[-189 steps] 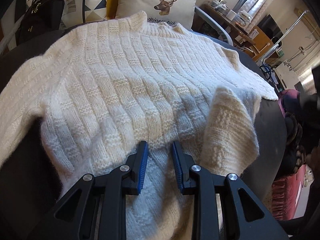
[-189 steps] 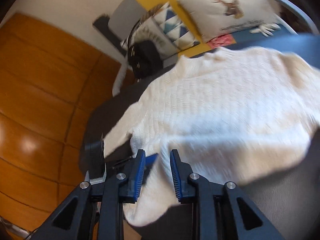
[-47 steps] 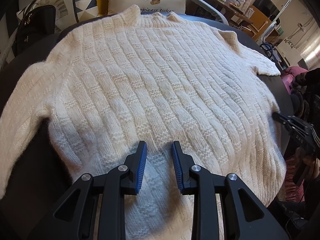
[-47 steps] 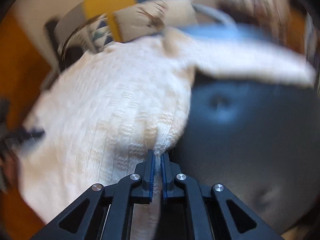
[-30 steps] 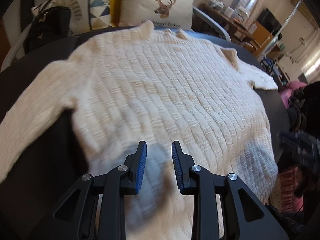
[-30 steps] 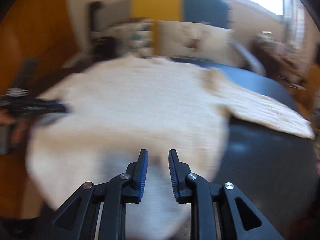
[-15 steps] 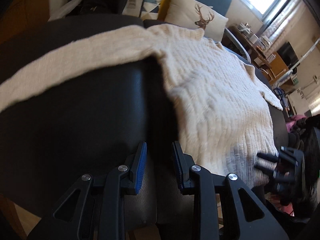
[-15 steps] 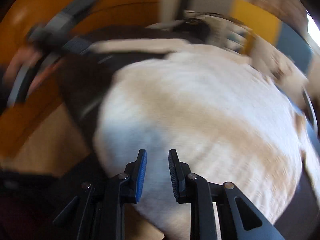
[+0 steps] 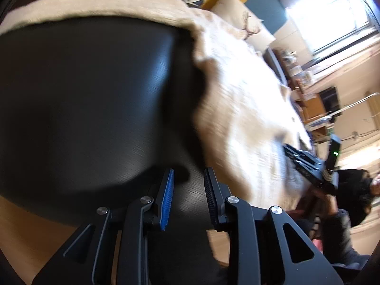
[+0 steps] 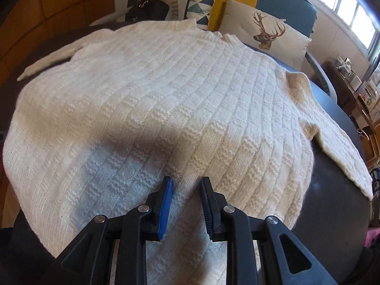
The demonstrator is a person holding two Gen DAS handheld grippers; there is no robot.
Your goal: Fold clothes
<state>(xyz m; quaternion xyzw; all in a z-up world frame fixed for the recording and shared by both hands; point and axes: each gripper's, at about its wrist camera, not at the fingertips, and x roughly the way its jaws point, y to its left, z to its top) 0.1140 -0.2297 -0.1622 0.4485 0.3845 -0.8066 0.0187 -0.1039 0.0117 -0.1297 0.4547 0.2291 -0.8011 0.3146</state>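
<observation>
A cream knitted sweater (image 10: 166,99) lies spread flat on a dark round tabletop (image 10: 332,190), sleeves out to both sides. It looks thick, soft and floppy, best pinched at hem or cuff. The right tool (image 10: 185,190) hovers over the hem, the left tool (image 9: 187,185) over bare tabletop, both narrowly parted, empty

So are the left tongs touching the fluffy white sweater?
Apart. In the left wrist view the left tongs stand open over bare black table, with dark table showing between them and the sweater edge.
</observation>
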